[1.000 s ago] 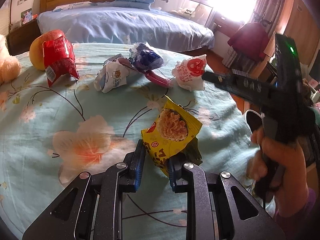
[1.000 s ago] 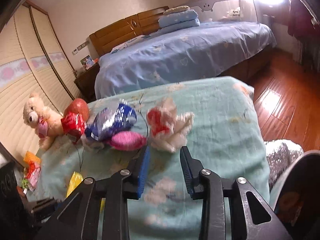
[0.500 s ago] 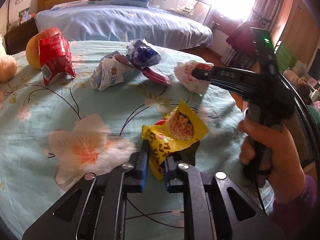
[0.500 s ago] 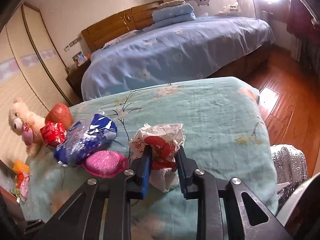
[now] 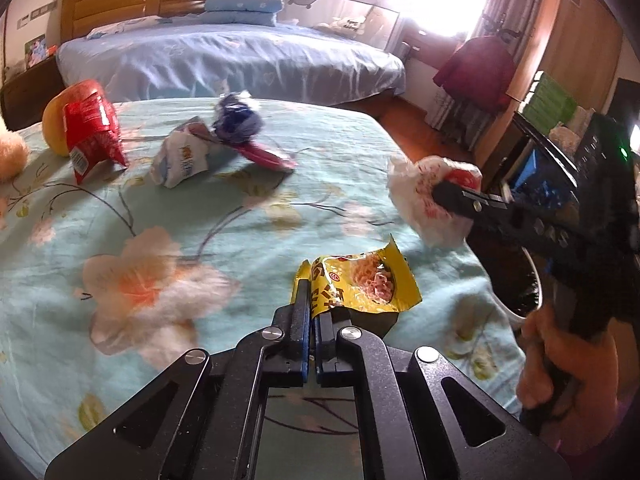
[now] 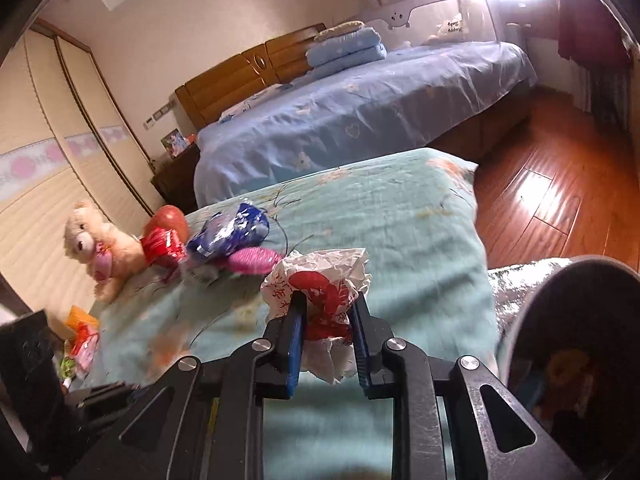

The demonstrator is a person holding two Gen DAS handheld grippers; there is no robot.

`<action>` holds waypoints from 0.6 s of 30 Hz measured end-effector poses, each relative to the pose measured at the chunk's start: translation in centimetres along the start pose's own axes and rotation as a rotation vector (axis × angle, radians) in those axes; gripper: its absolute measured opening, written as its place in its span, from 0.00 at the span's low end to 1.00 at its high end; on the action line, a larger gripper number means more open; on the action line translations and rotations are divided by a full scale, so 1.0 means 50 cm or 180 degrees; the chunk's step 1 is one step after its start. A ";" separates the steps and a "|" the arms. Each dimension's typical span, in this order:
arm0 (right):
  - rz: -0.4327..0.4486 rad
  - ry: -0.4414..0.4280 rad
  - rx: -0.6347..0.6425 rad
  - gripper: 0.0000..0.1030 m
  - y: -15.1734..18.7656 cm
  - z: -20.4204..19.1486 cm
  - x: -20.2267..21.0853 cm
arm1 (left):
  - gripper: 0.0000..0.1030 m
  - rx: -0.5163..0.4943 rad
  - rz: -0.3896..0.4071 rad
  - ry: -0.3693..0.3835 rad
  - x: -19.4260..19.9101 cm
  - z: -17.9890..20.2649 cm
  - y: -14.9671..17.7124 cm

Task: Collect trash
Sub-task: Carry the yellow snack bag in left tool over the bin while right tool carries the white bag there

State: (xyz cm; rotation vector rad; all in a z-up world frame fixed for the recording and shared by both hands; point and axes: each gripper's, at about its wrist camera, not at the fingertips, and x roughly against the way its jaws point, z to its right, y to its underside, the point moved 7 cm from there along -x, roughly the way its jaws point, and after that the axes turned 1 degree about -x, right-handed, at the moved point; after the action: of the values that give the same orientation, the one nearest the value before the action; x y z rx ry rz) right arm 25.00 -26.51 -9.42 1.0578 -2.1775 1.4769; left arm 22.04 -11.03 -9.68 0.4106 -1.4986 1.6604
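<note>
My left gripper [image 5: 311, 304] is shut on the corner of a yellow snack wrapper [image 5: 360, 282], held just above the flowered teal bedspread [image 5: 168, 216]. My right gripper [image 6: 326, 312] is shut on a crumpled white-and-red wrapper [image 6: 320, 280], lifted off the spread; in the left wrist view that wrapper [image 5: 424, 196] hangs from the right gripper [image 5: 448, 196] at the right. More trash lies on the spread: a red packet [image 5: 92, 132], a white packet [image 5: 182, 158], a blue wrapper [image 5: 236, 120] and a pink wrapper [image 5: 268, 154].
A round bin [image 6: 576, 336] with a grey rim stands at the right beside the bed edge. A teddy bear [image 6: 96, 244] and an orange-red fruit [image 6: 170, 218] sit at the far left. A blue bed [image 5: 224, 56] lies beyond, wooden floor [image 6: 552, 200] to the right.
My left gripper closed on the yellow wrapper and lifted it. My right gripper closed on the white-and-red wrapper and carried it off the spread toward the right.
</note>
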 end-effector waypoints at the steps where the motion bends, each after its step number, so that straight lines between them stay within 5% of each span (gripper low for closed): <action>1: 0.0010 0.0004 -0.0007 0.21 0.006 0.001 0.009 | 0.01 -0.0012 0.0001 0.0018 0.000 0.007 0.000; 18: 0.0259 0.0338 -0.0362 0.21 0.084 0.127 0.156 | 0.01 -0.0331 -0.0063 0.0255 -0.016 0.162 0.009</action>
State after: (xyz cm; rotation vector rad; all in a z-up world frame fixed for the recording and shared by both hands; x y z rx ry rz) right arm 17.62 -34.52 -10.16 0.8436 -2.2236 1.3909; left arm 19.87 -18.80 -8.70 0.2980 -1.5089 1.5580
